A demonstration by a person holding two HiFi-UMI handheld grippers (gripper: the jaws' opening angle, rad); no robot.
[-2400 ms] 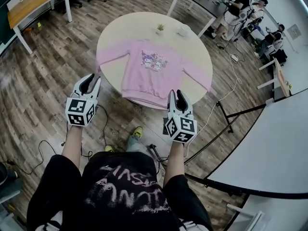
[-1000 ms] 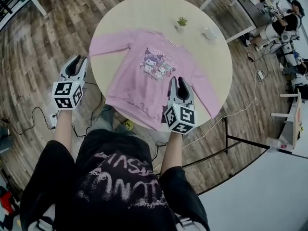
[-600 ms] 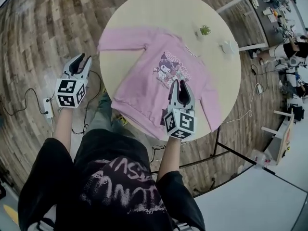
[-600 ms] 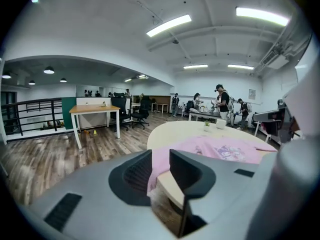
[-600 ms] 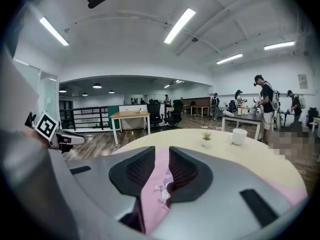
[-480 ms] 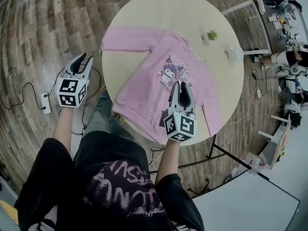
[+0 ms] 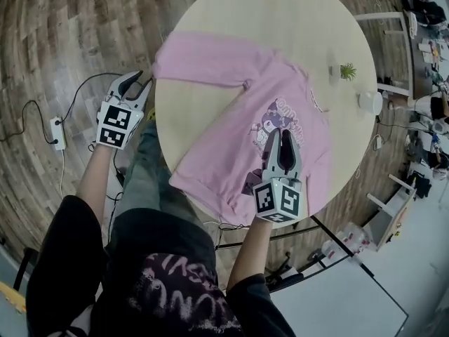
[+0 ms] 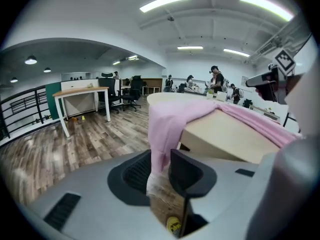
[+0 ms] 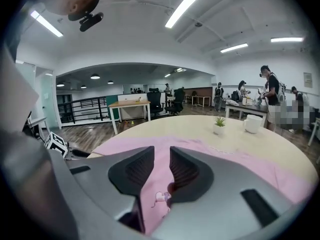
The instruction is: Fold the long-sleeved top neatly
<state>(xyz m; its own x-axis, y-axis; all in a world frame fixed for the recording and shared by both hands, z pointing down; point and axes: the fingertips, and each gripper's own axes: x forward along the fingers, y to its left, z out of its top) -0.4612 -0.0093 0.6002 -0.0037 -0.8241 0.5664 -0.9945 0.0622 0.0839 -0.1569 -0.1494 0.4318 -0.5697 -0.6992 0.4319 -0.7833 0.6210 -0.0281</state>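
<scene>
A pink long-sleeved top [image 7: 231, 128] with a cartoon print lies flat, front up, on the round pale table [image 7: 280, 20]. Its left sleeve reaches the table's left edge, and the cuff [image 8: 161, 129] hangs over it. My left gripper [image 7: 135, 83] is at that edge. In the left gripper view the cuff hangs between its narrowly parted, opening jaws [image 8: 161, 166], and no squeeze on the cloth shows. My right gripper [image 7: 284, 137] hovers over the top's body [image 9: 240, 166] beside the print. Its jaws [image 9: 161, 164] are opening a little, with nothing between them.
A small potted plant [image 7: 345, 71] and a white cup [image 7: 370, 102] stand at the table's far right. A power strip [image 7: 58, 133] and cables lie on the wooden floor to the left. Desks, chairs and people are far behind.
My left gripper has dropped and moved in to the hanging sleeve cuff at the table's edge. My right gripper has advanced from the hem over the top's body.
</scene>
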